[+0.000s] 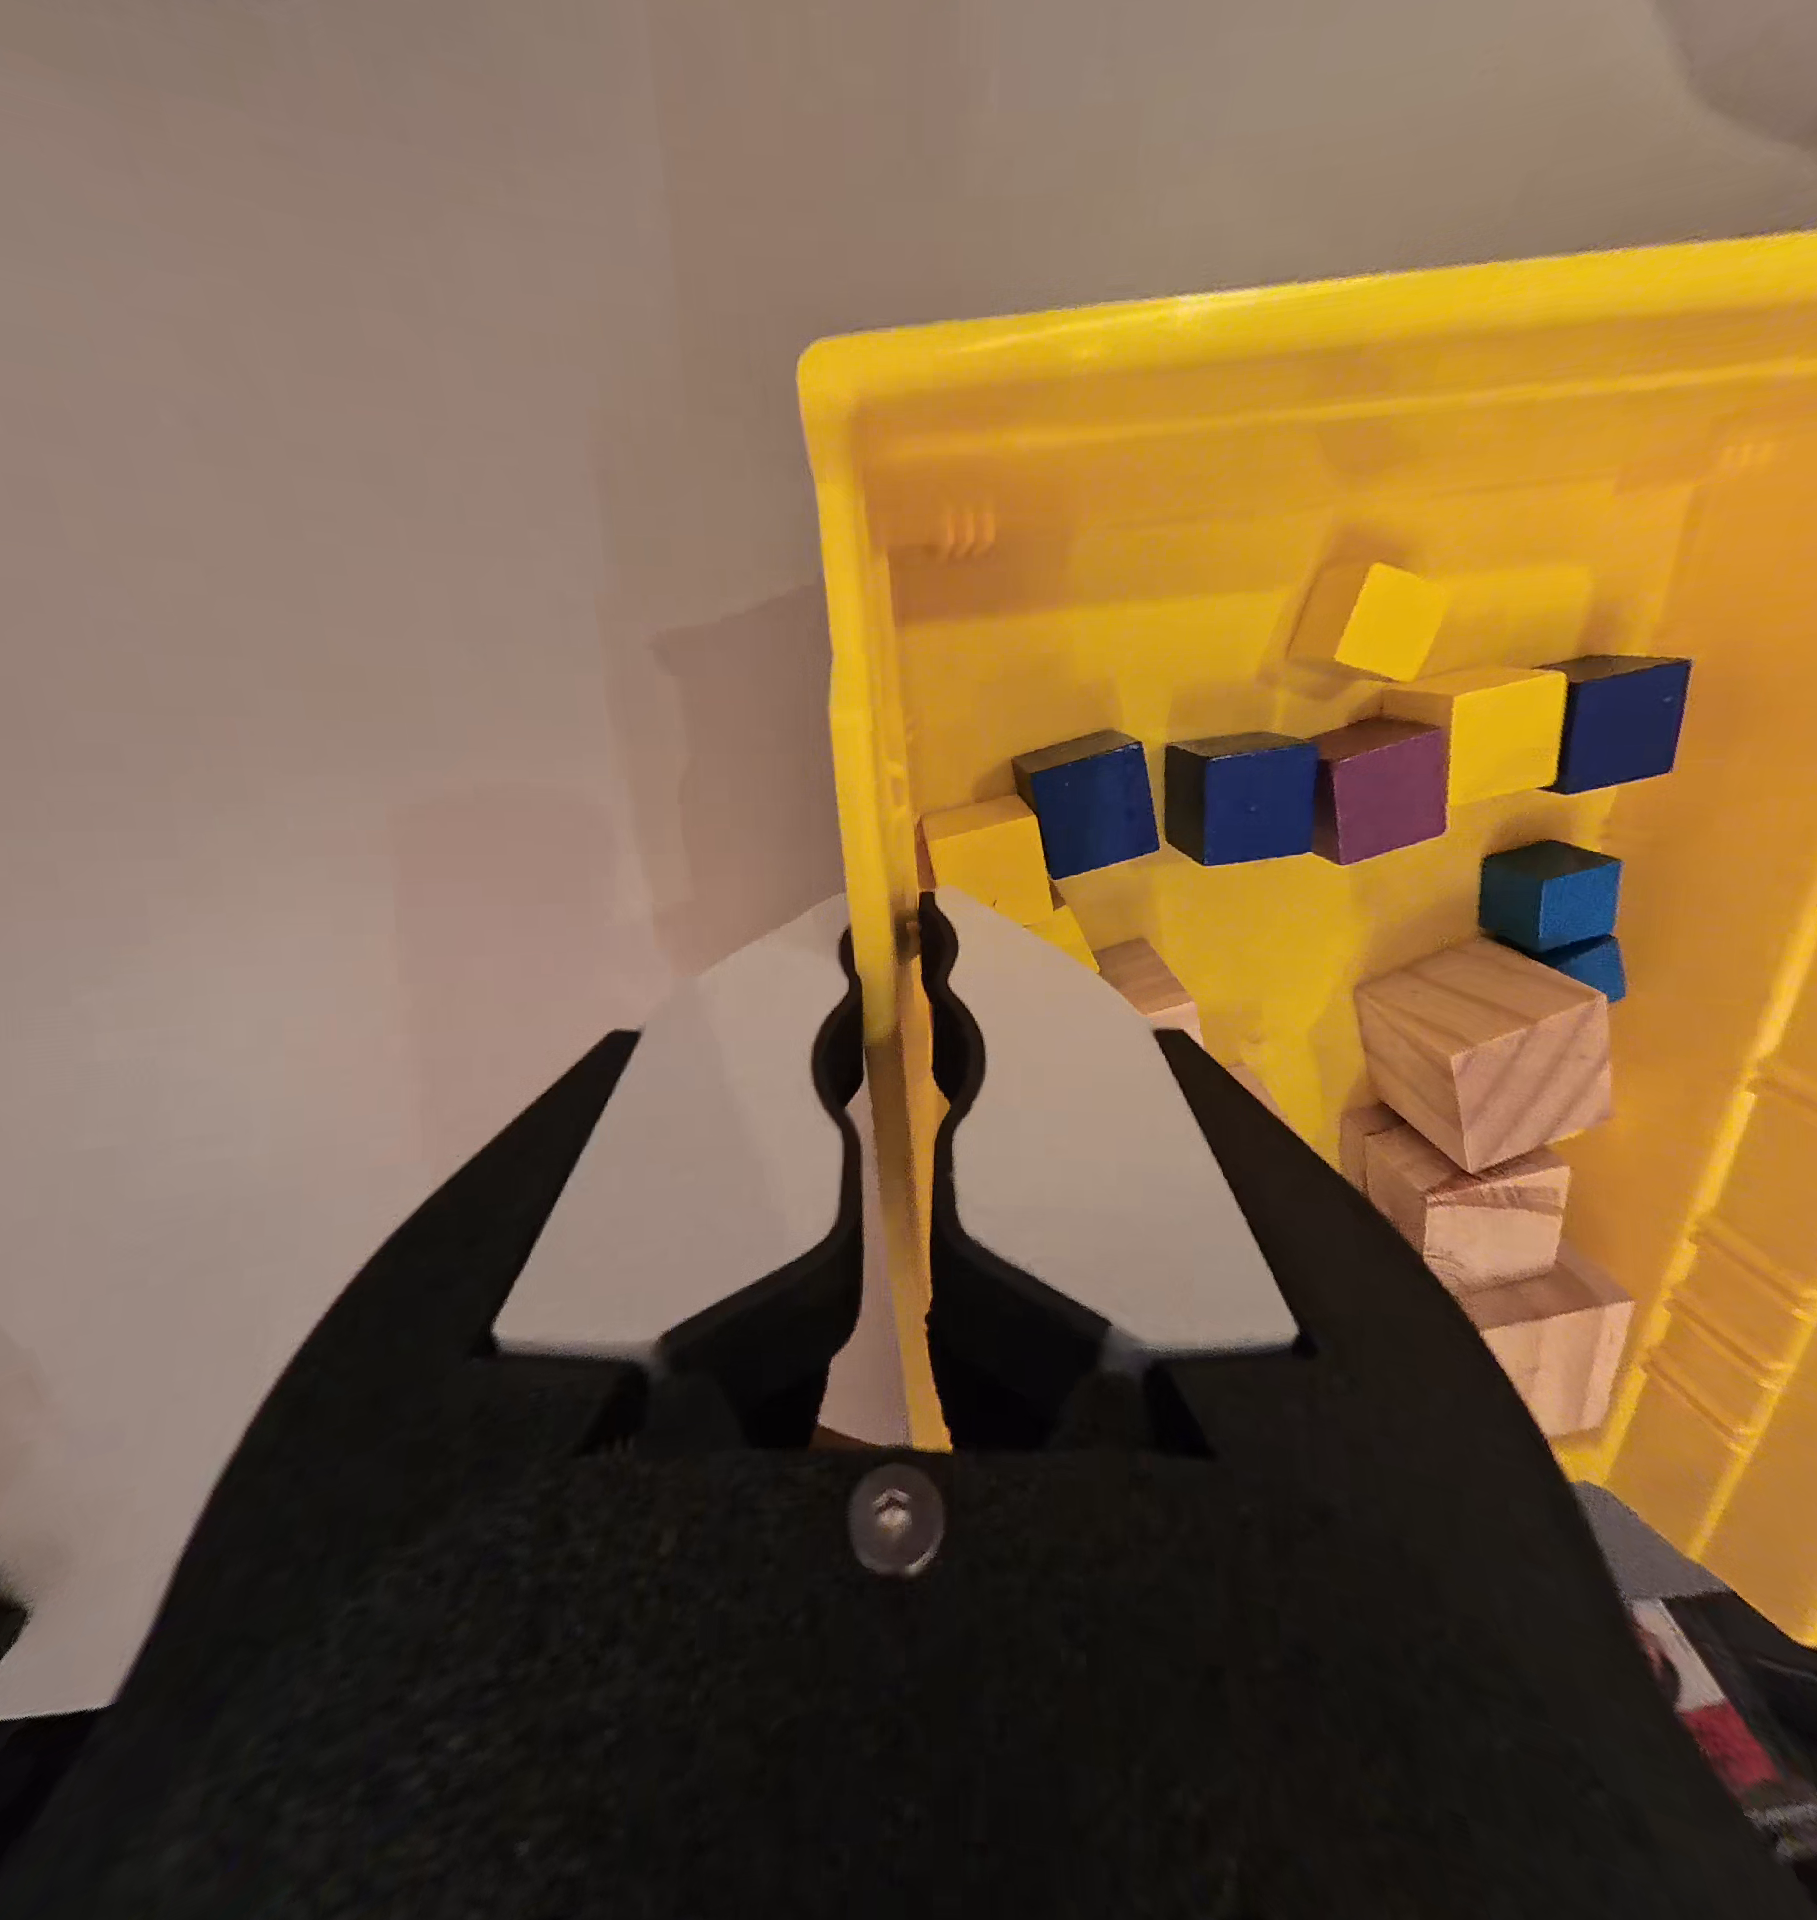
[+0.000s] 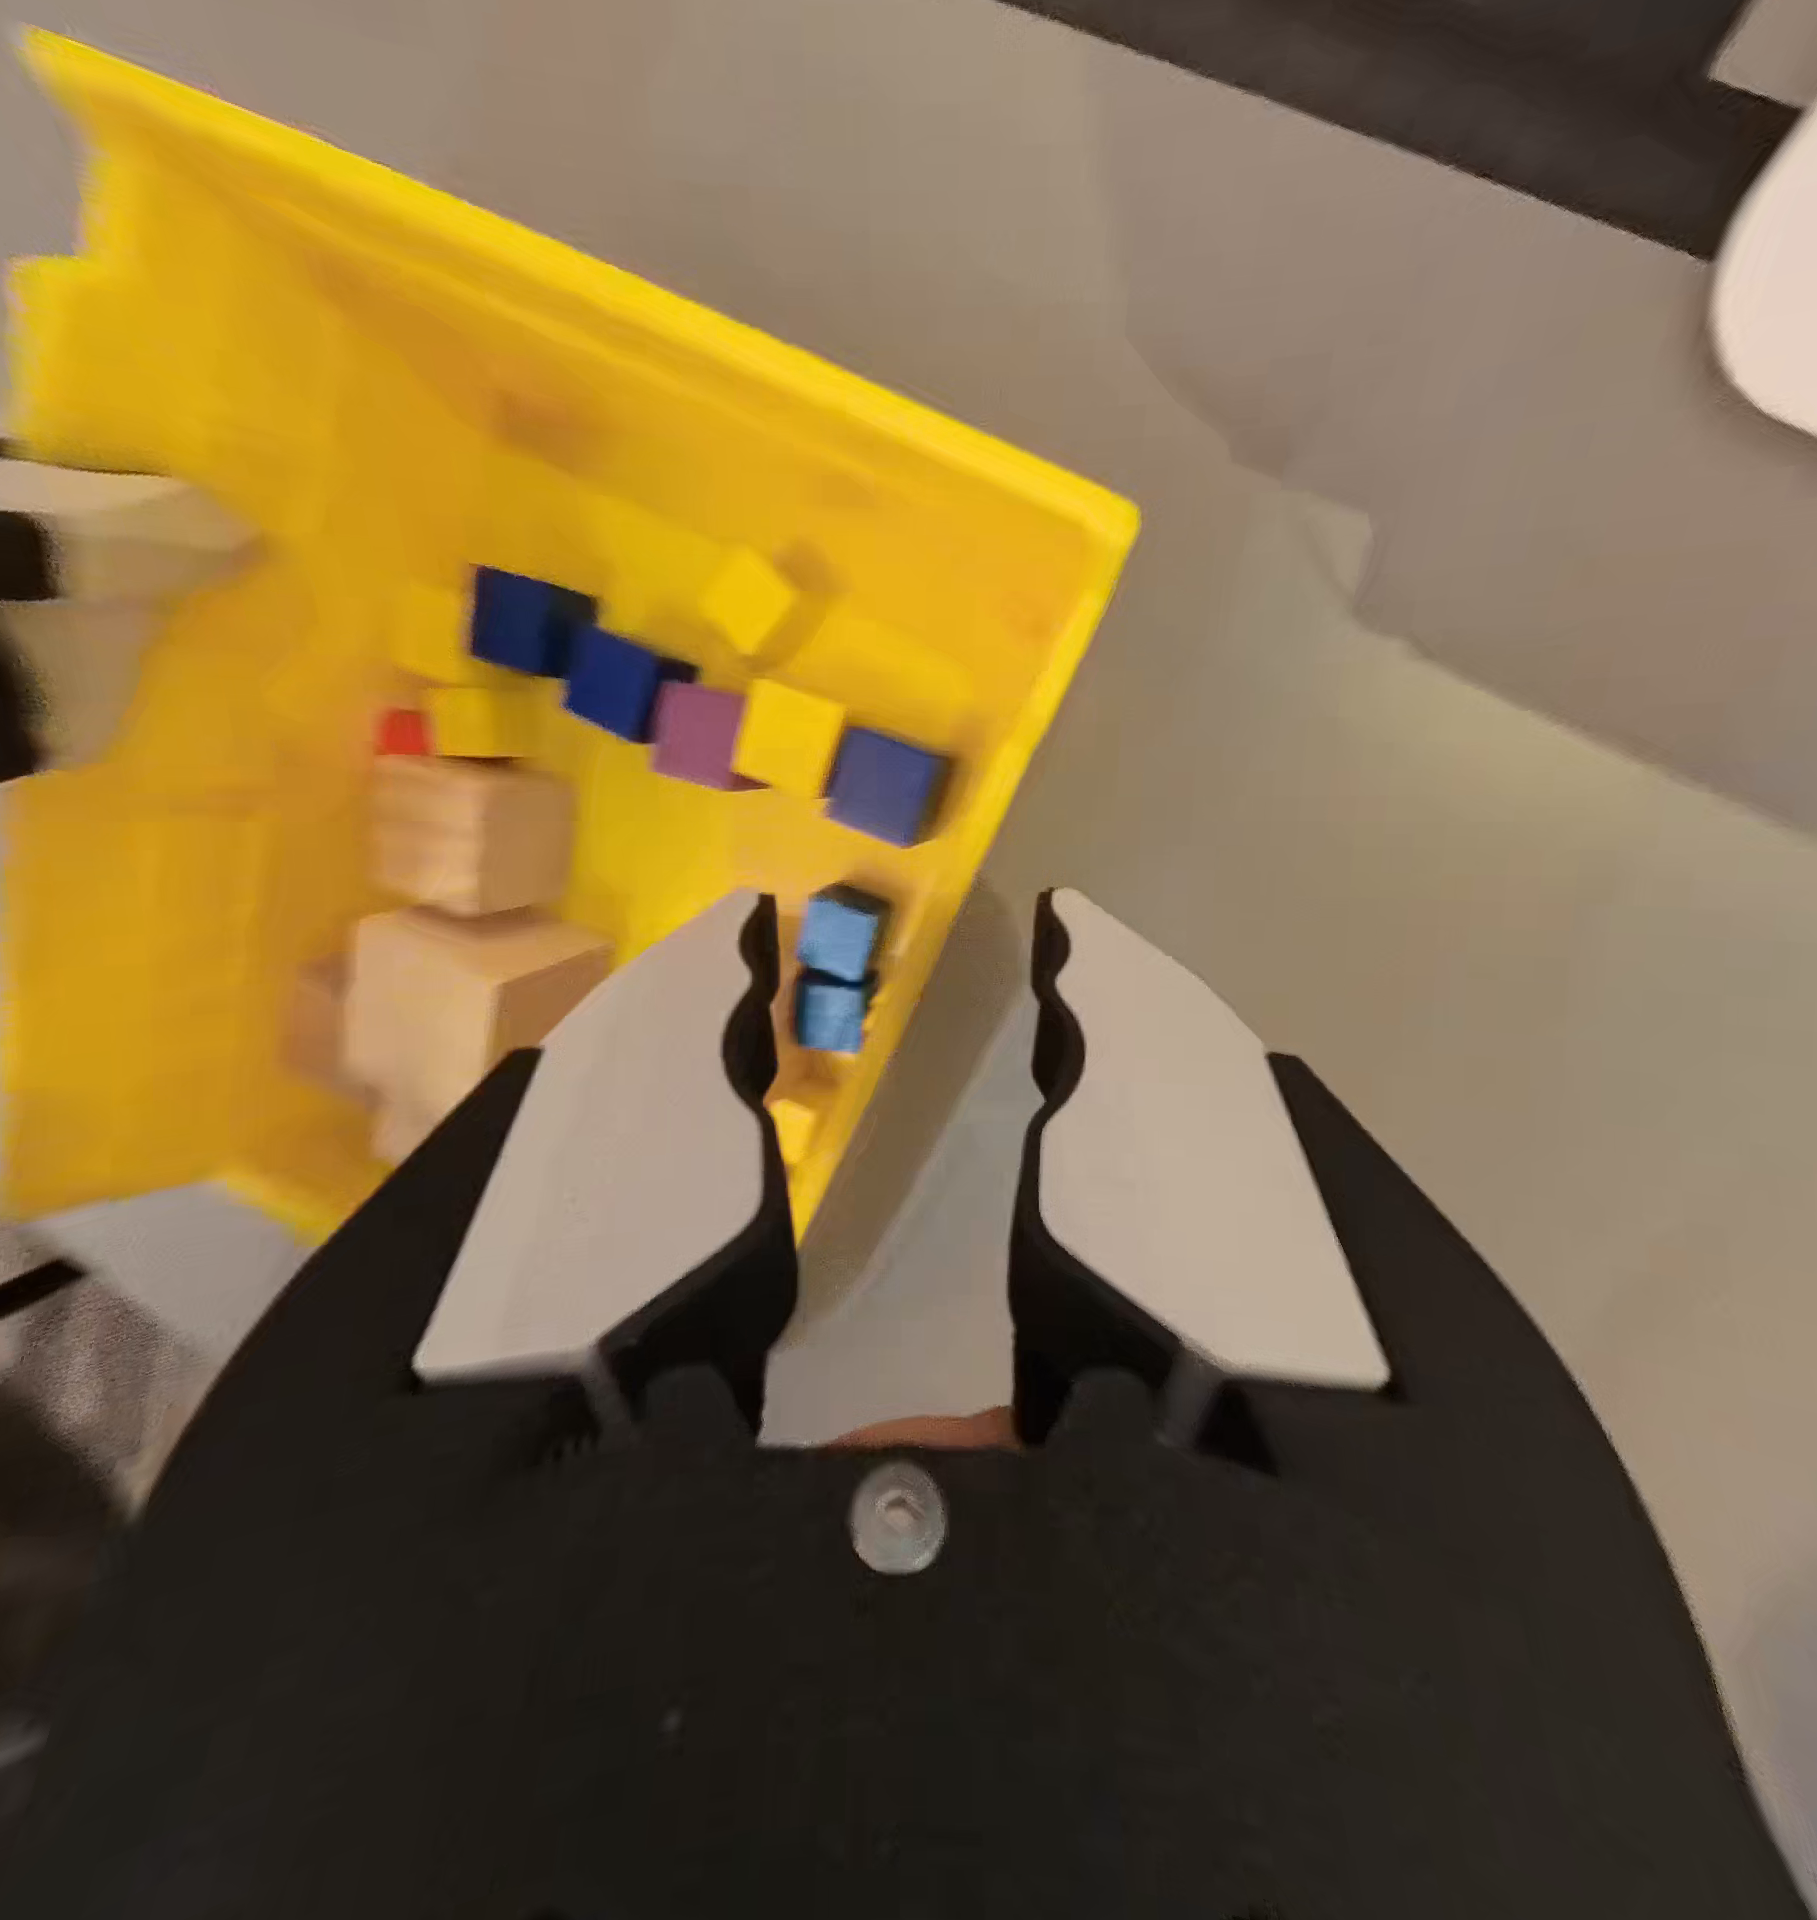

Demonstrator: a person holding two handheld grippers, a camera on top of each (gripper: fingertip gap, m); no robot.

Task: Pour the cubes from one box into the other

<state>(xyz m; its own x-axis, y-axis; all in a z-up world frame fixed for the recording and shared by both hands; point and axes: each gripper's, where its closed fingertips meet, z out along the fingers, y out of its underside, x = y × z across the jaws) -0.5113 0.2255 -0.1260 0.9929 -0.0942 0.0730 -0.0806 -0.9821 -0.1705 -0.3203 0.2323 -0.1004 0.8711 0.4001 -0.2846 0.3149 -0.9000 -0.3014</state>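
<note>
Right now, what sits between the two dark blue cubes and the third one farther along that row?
A purple cube and a yellow cube, touching side by side inside the yellow box; the left wrist view shows it sharpest.

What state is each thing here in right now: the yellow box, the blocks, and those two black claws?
Yellow box: tipped up steeply, held by its wall.
Cubes: inside the box, bunched along its lower part.
Left gripper: shut on the box wall.
Right gripper: open, holding nothing, beside the box edge.
</note>
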